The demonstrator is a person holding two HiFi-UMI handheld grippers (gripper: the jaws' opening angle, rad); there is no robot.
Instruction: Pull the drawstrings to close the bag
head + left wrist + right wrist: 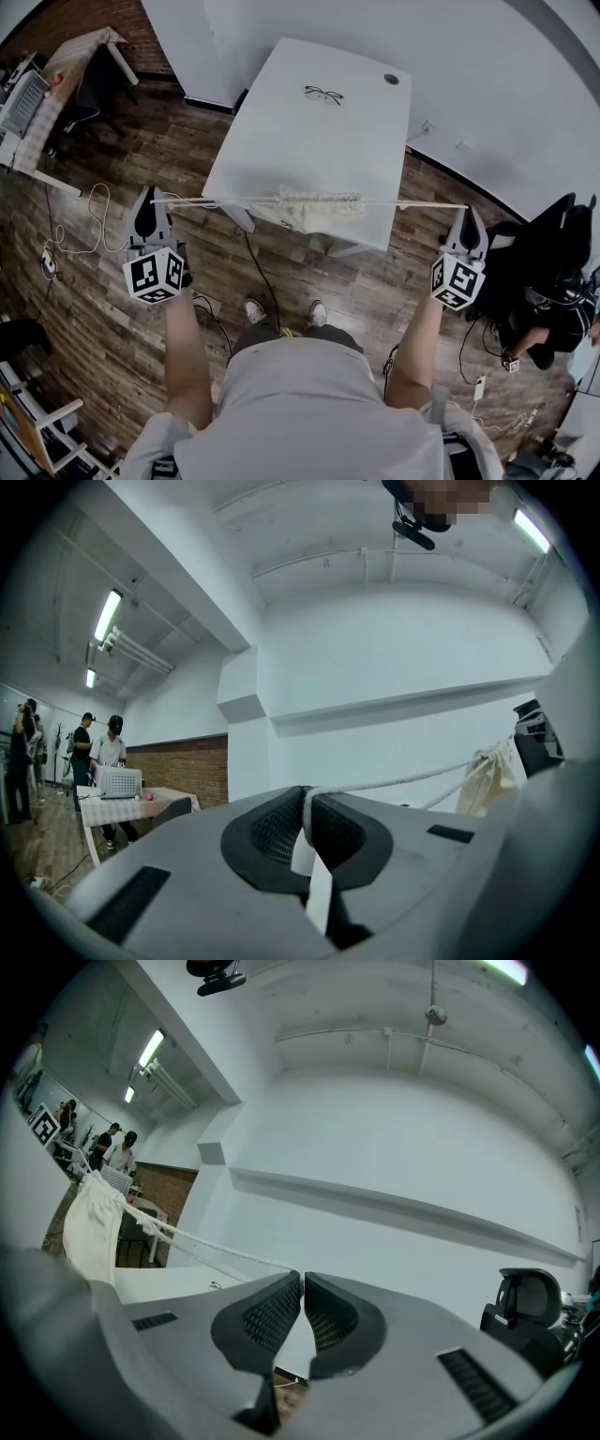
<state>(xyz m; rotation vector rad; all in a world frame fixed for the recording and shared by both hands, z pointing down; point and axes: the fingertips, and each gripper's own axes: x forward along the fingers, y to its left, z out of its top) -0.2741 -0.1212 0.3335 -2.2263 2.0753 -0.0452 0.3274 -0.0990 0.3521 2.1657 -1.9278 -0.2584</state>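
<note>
I'm pinching the taut drawstrings (220,200) with both: left gripper (150,202) at 9 o'clock, right gripper (466,214) at 3; bag (314,208) hanging bunched between them. Pulling harder risks a cord slipping free.

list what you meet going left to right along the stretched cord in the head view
left gripper → left drawstring, taut → bag, mouth gathered → right drawstring, taut → right gripper
</note>
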